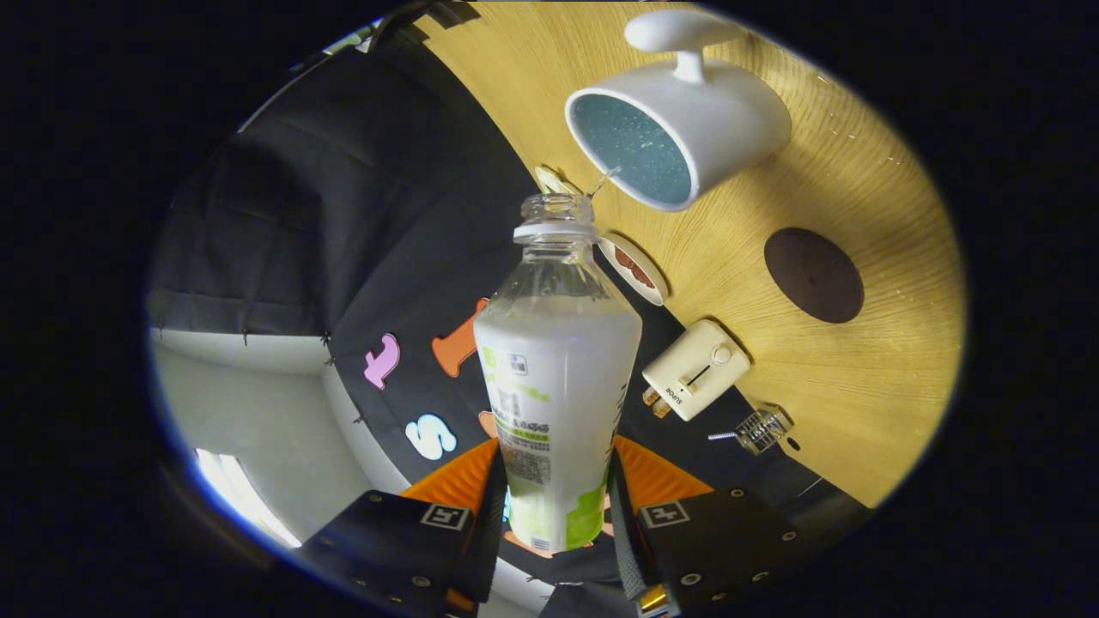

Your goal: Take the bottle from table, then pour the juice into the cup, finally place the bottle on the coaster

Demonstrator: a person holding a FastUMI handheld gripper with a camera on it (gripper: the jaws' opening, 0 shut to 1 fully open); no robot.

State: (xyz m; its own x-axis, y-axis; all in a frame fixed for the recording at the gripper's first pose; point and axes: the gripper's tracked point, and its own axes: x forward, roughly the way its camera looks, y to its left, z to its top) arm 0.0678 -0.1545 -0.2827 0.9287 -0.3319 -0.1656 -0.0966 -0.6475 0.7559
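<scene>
Bright, sharp view; strong fisheye warp; glare on table [859, 378].

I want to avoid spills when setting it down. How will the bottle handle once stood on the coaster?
The bottle, held between the tongs, is tall, narrow and uncapped, so probably tippy and apt to spill. It looks mostly full, so likely fairly heavy. Its thin clear wall may flex under squeeze. The coaster looks flat.
</scene>
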